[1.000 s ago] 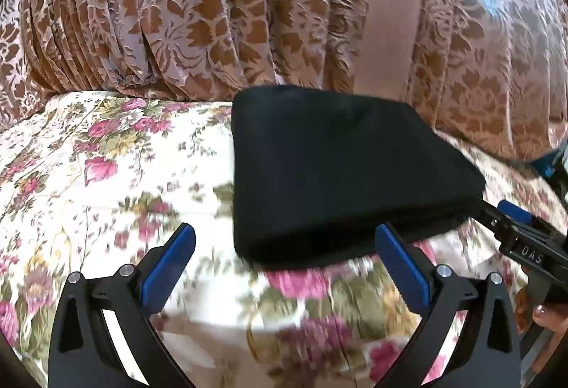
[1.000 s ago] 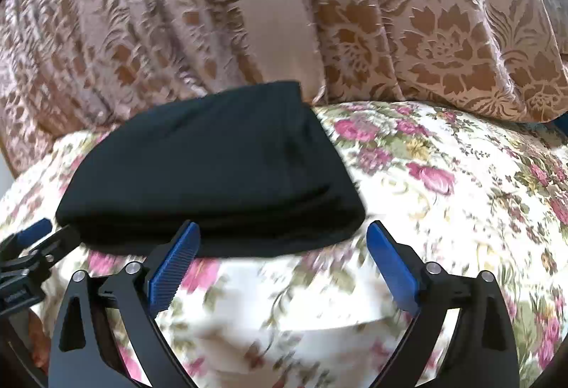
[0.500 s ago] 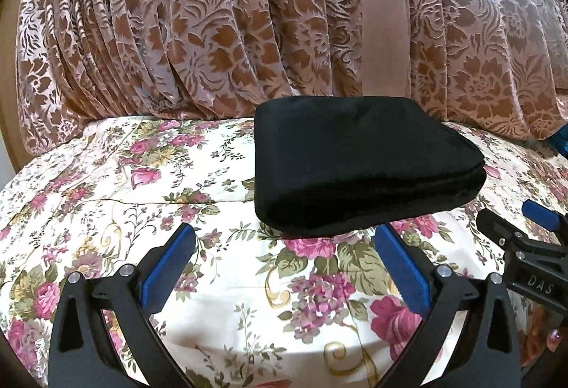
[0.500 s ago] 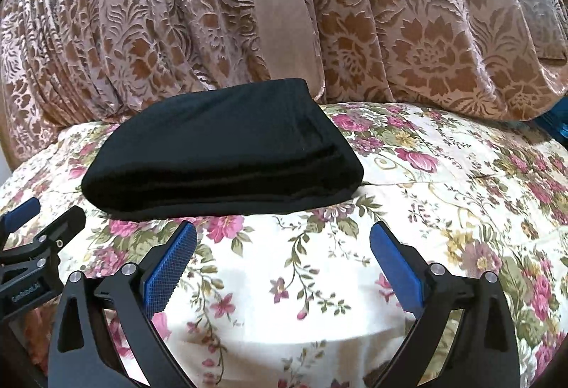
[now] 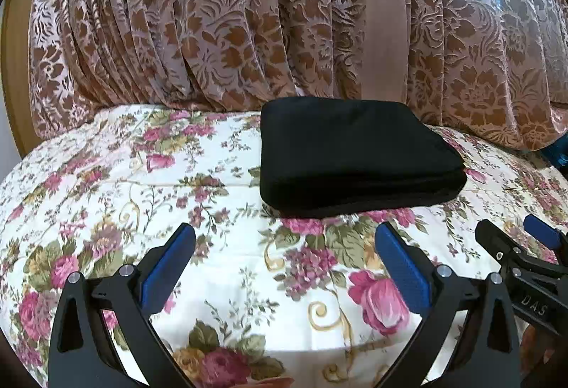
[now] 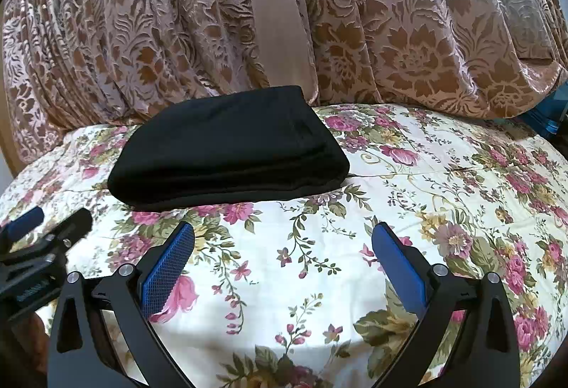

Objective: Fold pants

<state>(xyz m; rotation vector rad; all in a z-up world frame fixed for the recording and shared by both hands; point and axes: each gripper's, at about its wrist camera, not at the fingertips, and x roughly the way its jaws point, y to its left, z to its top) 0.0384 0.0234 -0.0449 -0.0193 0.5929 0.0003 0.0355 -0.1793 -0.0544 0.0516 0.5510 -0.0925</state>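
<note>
The black pants (image 5: pixel 351 153) lie folded into a thick flat rectangle on the floral bedspread (image 5: pixel 142 196), close to the curtain. In the right wrist view the same pants (image 6: pixel 230 146) sit to the upper left. My left gripper (image 5: pixel 284 246) hangs open, short of the pants' near edge, with nothing between its blue pads. My right gripper (image 6: pixel 284 246) is also open and empty, near the pants' right front corner. Each gripper appears at the edge of the other's view: the right gripper (image 5: pixel 522 242) at right, the left gripper (image 6: pixel 49 221) at left.
A brown and pink floral curtain (image 5: pixel 248 15) hangs right behind the bed, with a plain beige band (image 5: pixel 385 15) down it. A blue object (image 6: pixel 546 121) shows at the far right edge. Bare bedspread (image 6: pixel 443 192) stretches to the right of the pants.
Both grippers have drawn back from the folded pants and risen, so the pants look smaller and farther off. The pants stay folded on the bed.
</note>
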